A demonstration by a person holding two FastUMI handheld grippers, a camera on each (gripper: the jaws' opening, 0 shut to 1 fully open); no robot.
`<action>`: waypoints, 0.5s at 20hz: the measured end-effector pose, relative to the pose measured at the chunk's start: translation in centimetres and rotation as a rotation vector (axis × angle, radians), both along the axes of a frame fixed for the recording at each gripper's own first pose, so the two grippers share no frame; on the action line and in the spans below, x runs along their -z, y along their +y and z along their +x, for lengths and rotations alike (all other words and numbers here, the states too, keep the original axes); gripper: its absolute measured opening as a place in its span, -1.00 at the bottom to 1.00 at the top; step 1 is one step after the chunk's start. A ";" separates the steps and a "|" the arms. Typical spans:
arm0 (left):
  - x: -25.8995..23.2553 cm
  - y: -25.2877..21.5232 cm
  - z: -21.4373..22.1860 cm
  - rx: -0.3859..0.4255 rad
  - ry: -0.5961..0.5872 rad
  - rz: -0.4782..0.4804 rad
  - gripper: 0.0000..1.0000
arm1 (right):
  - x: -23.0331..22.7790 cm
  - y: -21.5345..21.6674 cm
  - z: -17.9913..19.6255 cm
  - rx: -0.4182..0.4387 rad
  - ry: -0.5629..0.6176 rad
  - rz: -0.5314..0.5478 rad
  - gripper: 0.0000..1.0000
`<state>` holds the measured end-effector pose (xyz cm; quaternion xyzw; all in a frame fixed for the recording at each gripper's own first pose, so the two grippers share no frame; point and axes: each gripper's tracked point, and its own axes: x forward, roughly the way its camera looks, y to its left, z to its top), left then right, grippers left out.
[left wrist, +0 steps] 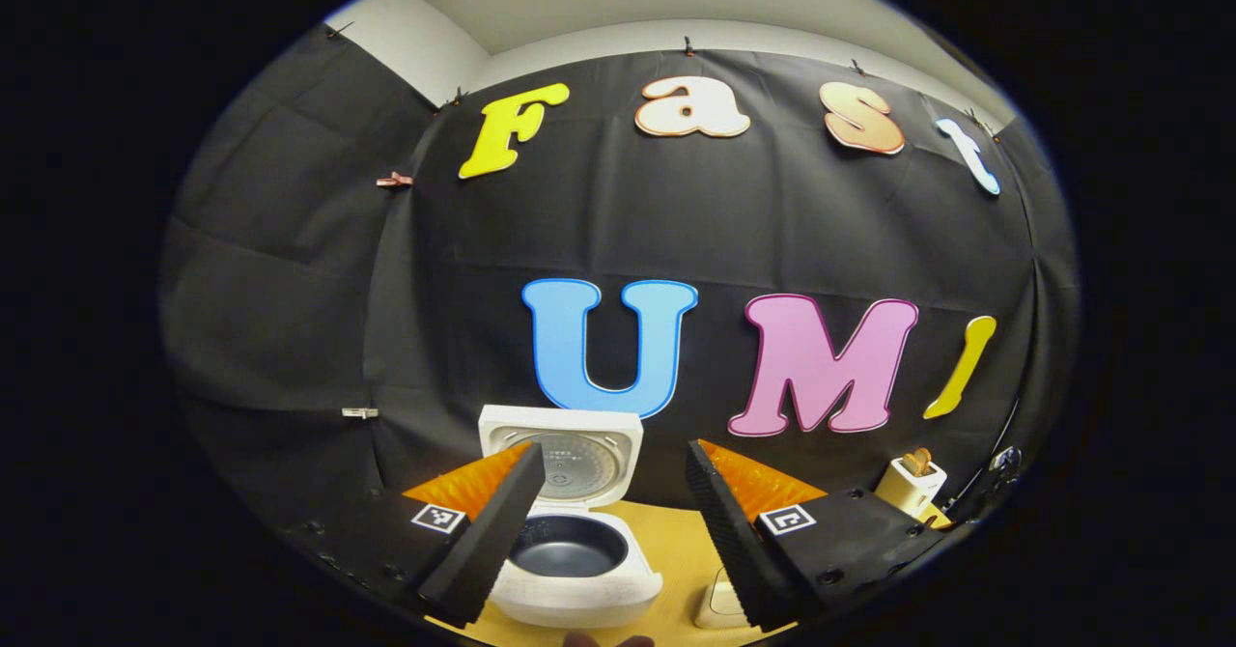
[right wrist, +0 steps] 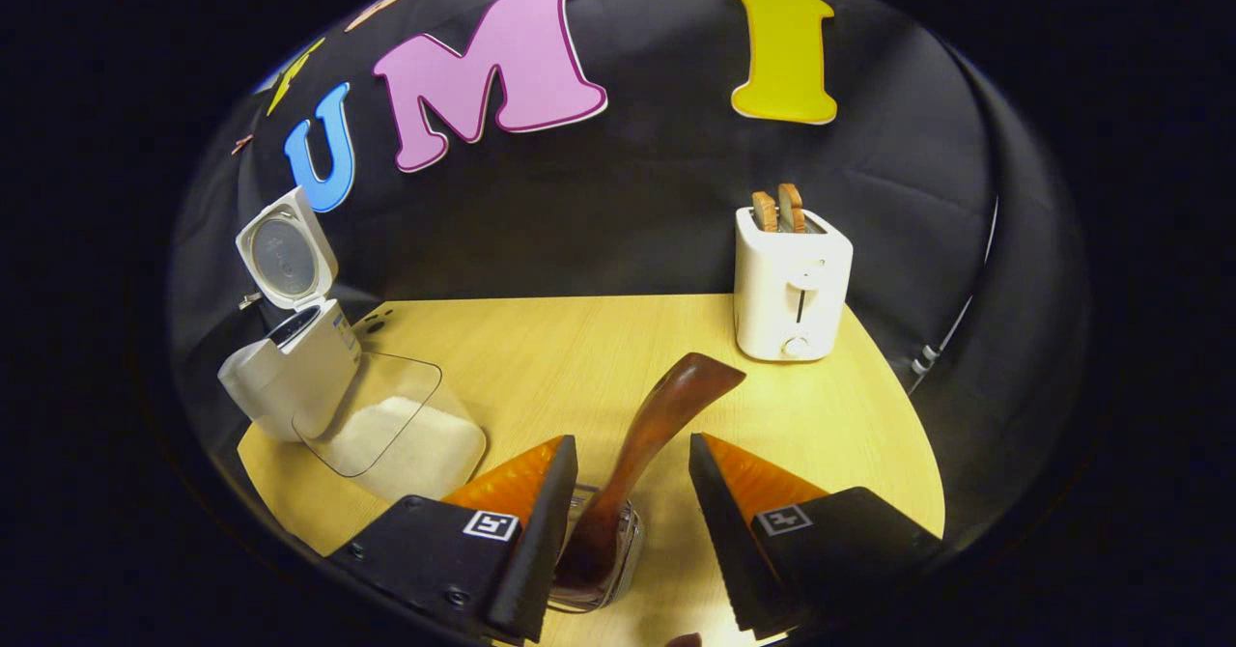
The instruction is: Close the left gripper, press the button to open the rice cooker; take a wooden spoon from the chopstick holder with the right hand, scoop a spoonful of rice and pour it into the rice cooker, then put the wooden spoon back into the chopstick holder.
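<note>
With its white lid (right wrist: 287, 263) standing upright, the squat white rice cooker (right wrist: 290, 367) sits at the left of the pale wooden table (right wrist: 579, 357), its dark inner pot (left wrist: 568, 544) bare, so the button step looks done. The left gripper (left wrist: 608, 521) hangs in front of the cooker with its jaws wide apart, holding nothing. Just beside the cooker stands a clear plastic container of white rice (right wrist: 401, 430). Further right, the right gripper (right wrist: 626, 521) waits wide, its fingers on either side of the dark brown wooden spoon (right wrist: 647, 444) without touching it. The spoon stands in the clear glass chopstick holder (right wrist: 603, 555); which end is up I cannot tell. Its long axis leans away and to the right, towards the white toaster (right wrist: 792, 285) at the back. To take it well, I would close squarely on the shaft just above the holder's rim, then lift along that lean so the holder is not tipped.
</note>
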<state>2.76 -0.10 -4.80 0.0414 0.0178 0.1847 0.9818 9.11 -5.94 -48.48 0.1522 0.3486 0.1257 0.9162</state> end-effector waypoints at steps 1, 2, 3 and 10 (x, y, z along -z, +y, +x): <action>0.1 0.4 -0.3 -0.010 0.003 0.010 0.90 | 0.5 0.3 0.2 0.002 0.011 0.004 0.39; 0.0 0.6 -0.5 -0.016 0.008 0.018 0.90 | 0.8 0.6 0.2 0.004 0.020 0.010 0.36; 0.1 0.8 -0.6 -0.019 0.012 0.024 0.90 | 1.2 0.8 0.4 0.006 0.029 0.015 -0.02; -0.1 1.7 -1.4 -0.039 0.019 0.038 0.89 | 2.7 2.3 1.1 0.026 0.092 0.085 -0.31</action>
